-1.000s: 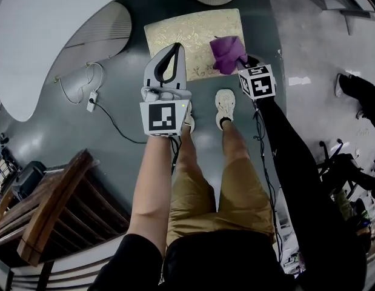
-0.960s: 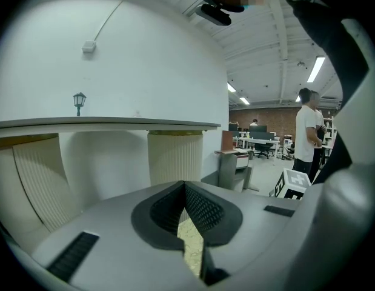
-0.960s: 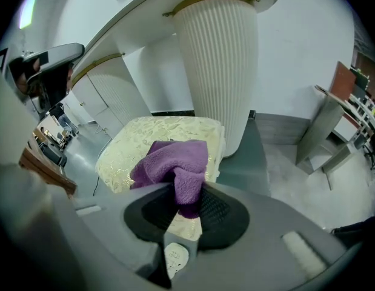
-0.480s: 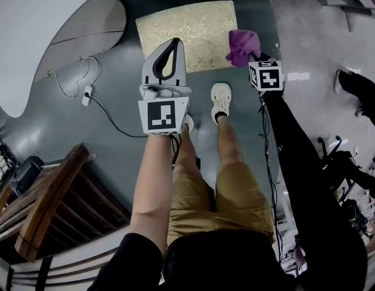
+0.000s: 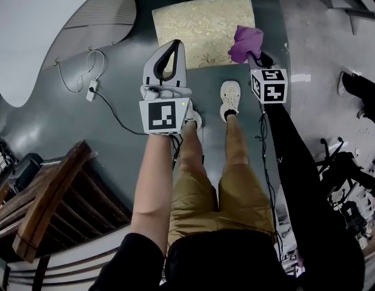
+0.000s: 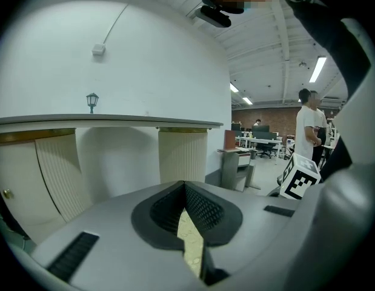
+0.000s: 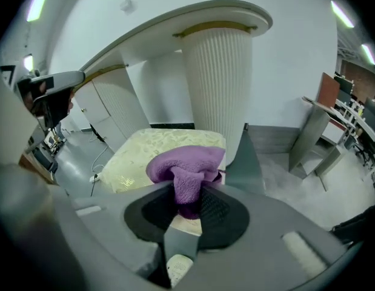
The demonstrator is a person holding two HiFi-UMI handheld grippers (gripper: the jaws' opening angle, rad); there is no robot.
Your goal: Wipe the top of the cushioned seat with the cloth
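Right gripper view shows the right gripper [image 7: 187, 194] with fingers clenched on the purple cloth [image 7: 186, 165] at the cushioned seat [image 7: 136, 153] edge; the left gripper [image 6: 185, 185] fingers are pressed together, empty.

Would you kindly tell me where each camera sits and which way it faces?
Head view: on the person's head, looking steeply down at the gold-patterned square cushioned seat; both arms, legs, left gripper and right gripper show.
Left gripper view: on the left gripper, facing level toward a white ribbed pedestal; its shut jaws fill the foreground.
Right gripper view: on the right gripper, angled down at the seat; its jaws pinch the purple terry cloth.
Shared: head and right gripper views both show seat and cloth.
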